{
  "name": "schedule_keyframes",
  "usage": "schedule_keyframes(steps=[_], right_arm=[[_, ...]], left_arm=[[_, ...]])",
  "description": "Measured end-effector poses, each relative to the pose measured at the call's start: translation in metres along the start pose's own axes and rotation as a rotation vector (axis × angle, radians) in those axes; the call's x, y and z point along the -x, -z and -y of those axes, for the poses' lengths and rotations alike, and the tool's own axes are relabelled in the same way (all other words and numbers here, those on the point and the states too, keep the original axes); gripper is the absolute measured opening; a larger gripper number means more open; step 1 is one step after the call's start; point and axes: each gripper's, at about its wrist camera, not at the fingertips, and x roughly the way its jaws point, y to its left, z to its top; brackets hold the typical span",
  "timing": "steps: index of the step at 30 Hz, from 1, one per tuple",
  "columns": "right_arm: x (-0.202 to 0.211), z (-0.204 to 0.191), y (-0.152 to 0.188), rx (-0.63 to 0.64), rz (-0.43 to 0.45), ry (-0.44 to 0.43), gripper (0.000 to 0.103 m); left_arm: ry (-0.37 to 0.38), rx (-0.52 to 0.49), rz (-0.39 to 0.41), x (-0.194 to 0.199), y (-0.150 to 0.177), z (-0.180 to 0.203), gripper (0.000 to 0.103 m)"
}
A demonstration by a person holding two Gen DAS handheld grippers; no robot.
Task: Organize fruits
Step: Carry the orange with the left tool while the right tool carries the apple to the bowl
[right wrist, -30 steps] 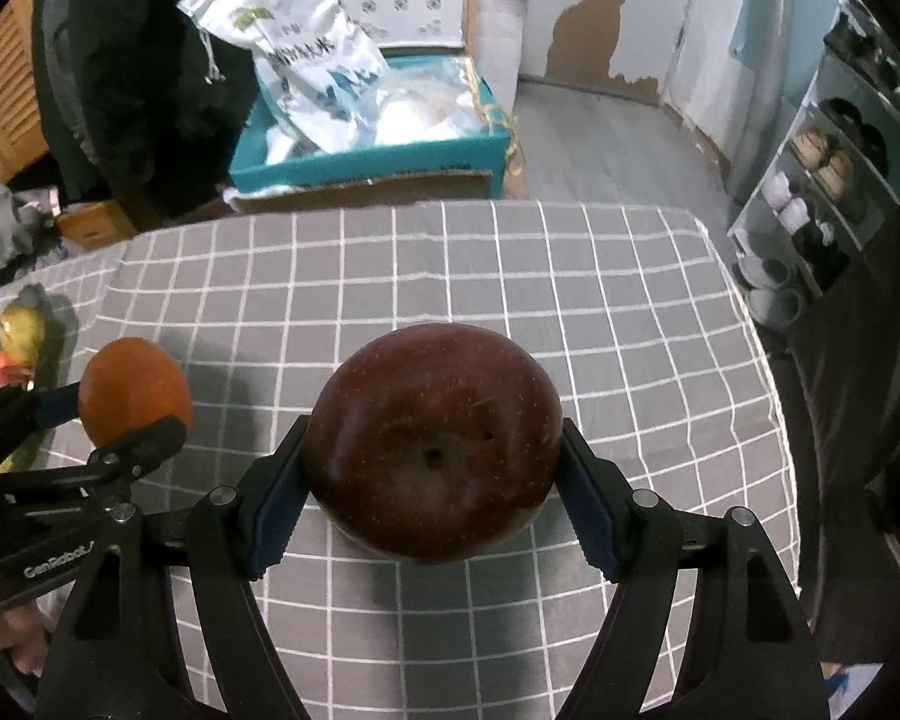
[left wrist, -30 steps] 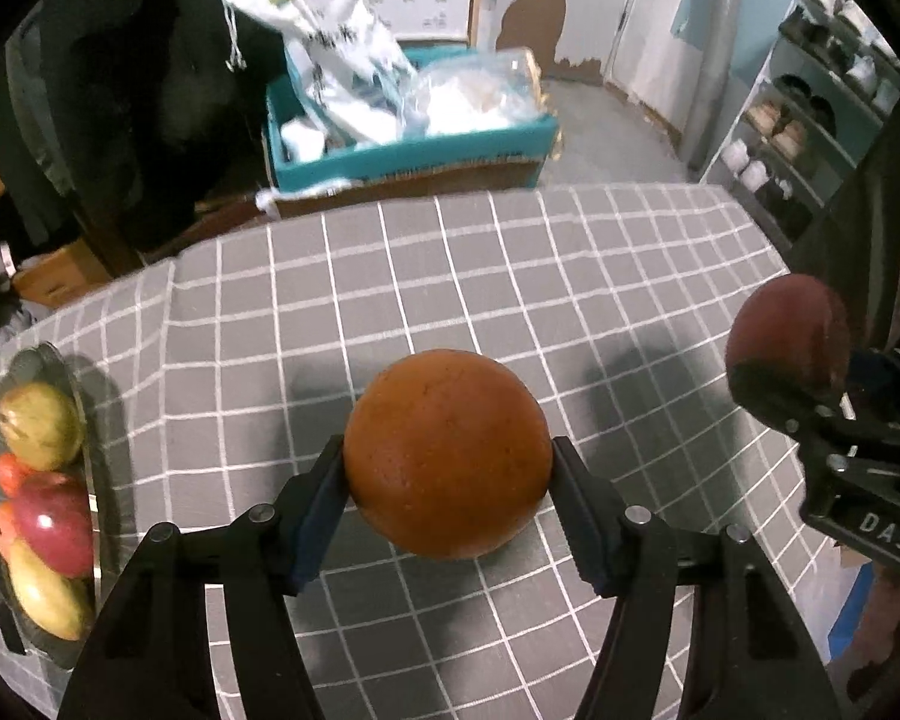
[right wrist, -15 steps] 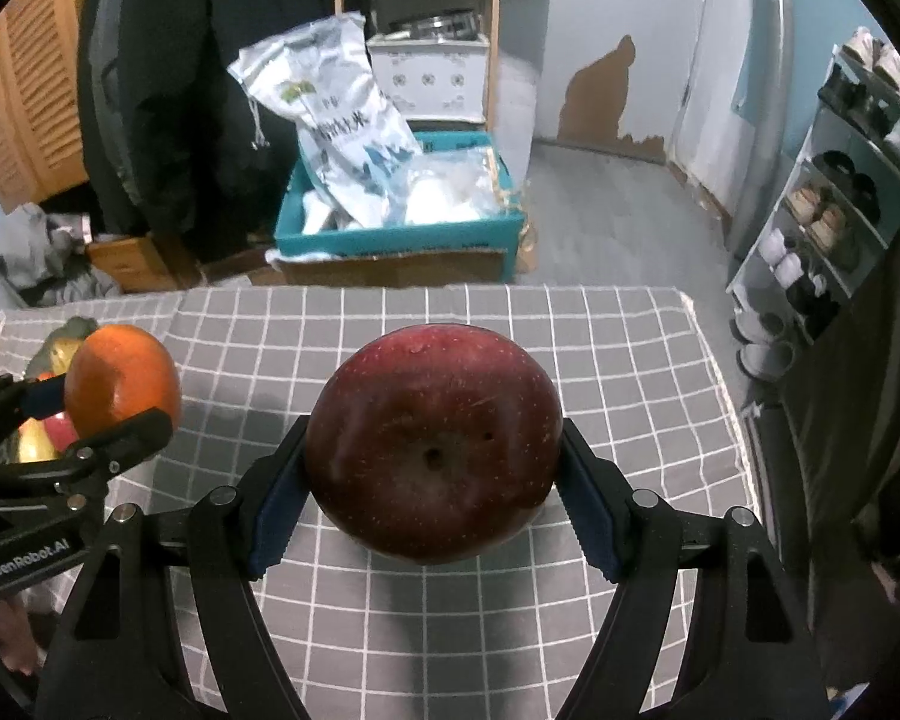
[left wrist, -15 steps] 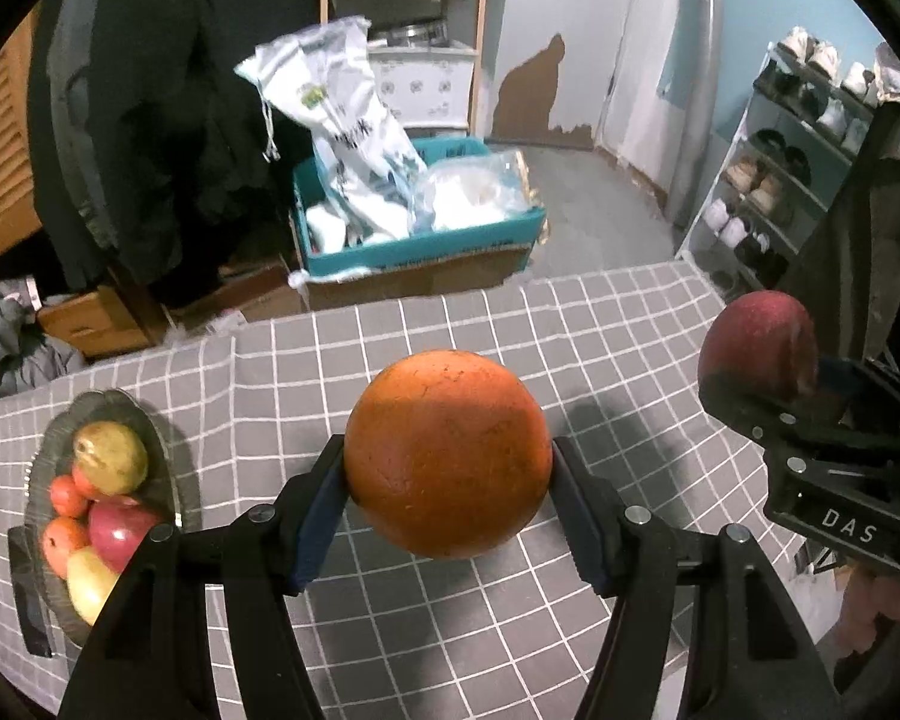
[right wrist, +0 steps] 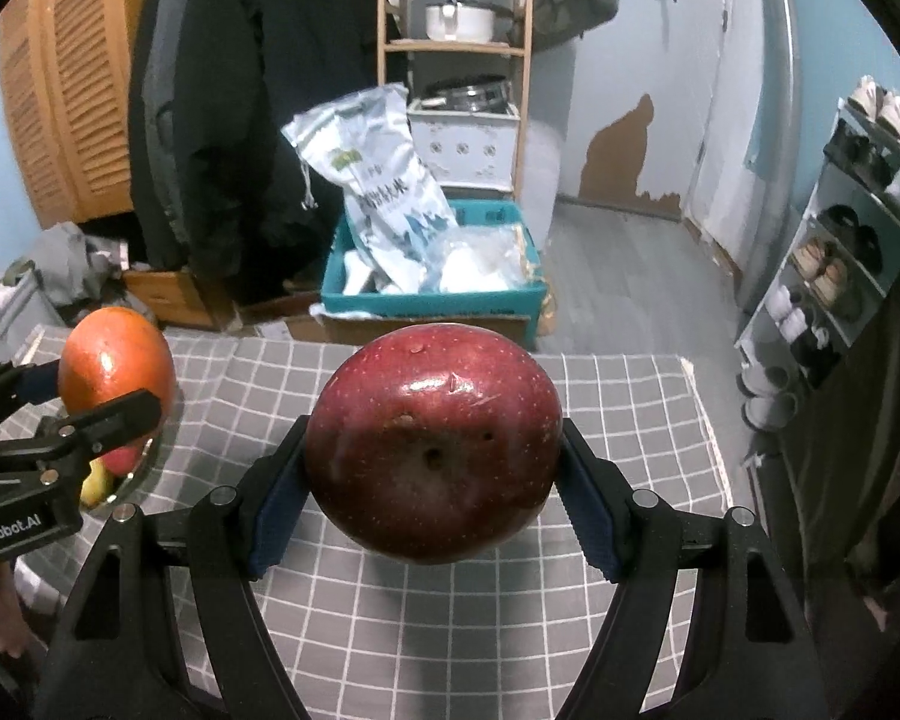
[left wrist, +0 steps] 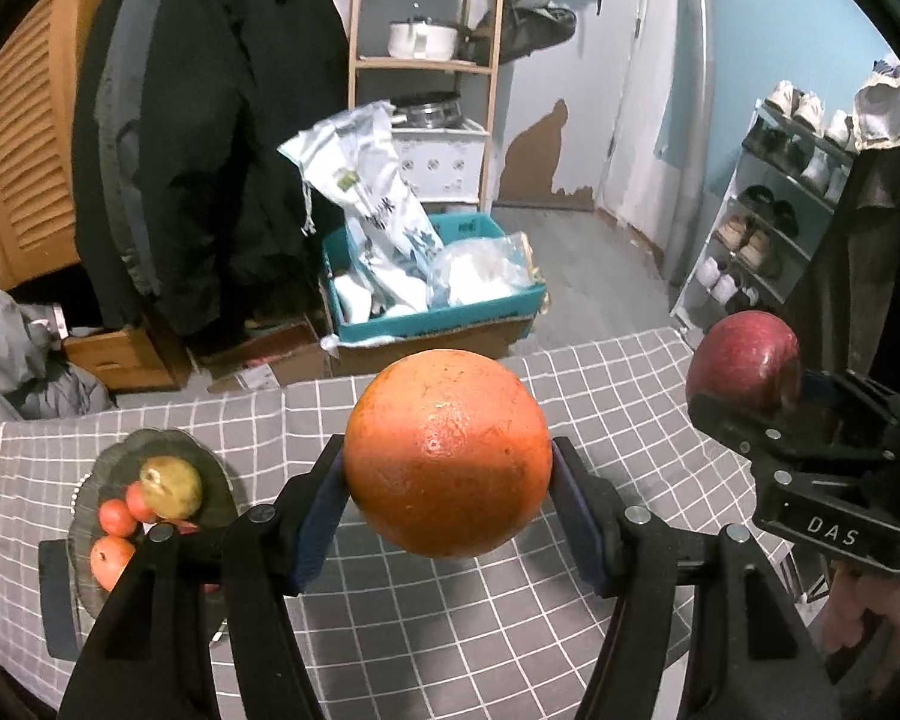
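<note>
My left gripper (left wrist: 447, 498) is shut on a large orange (left wrist: 447, 456), held well above the grey checked tablecloth (left wrist: 450, 618). My right gripper (right wrist: 435, 495) is shut on a dark red apple (right wrist: 435, 441), also lifted off the cloth. In the left wrist view the apple (left wrist: 744, 363) shows at the right in the other gripper. The right wrist view has the orange (right wrist: 117, 366) at its left. A dark glass fruit dish (left wrist: 210, 450) lies at the table's left with a pear (left wrist: 171, 487) and small red-orange fruits (left wrist: 117, 517); my left finger hides part of it.
Beyond the table's far edge stands a teal box (left wrist: 432, 315) with bags on a cardboard carton. A dark coat (left wrist: 210, 138) hangs at the back left beside a wooden shelf (left wrist: 426, 60). A shoe rack (left wrist: 768, 228) stands at the right.
Both grippers have risen with their fruit and tilted up, so more of the room shows. The dish has moved in from the left edge of the left wrist view toward its middle.
</note>
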Motion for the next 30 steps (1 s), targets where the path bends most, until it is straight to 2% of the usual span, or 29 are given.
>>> schedule_keyframes(steps=[15, 30], right_arm=[[0.024, -0.039, -0.015, 0.063, 0.059, -0.058, 0.076], [0.014, -0.094, -0.031, 0.120, 0.055, -0.144, 0.076]], left_arm=[[-0.054, 0.051, 0.081, 0.042, -0.001, -0.042, 0.067], [-0.144, 0.137, 0.100, 0.061, 0.010, -0.105, 0.067]])
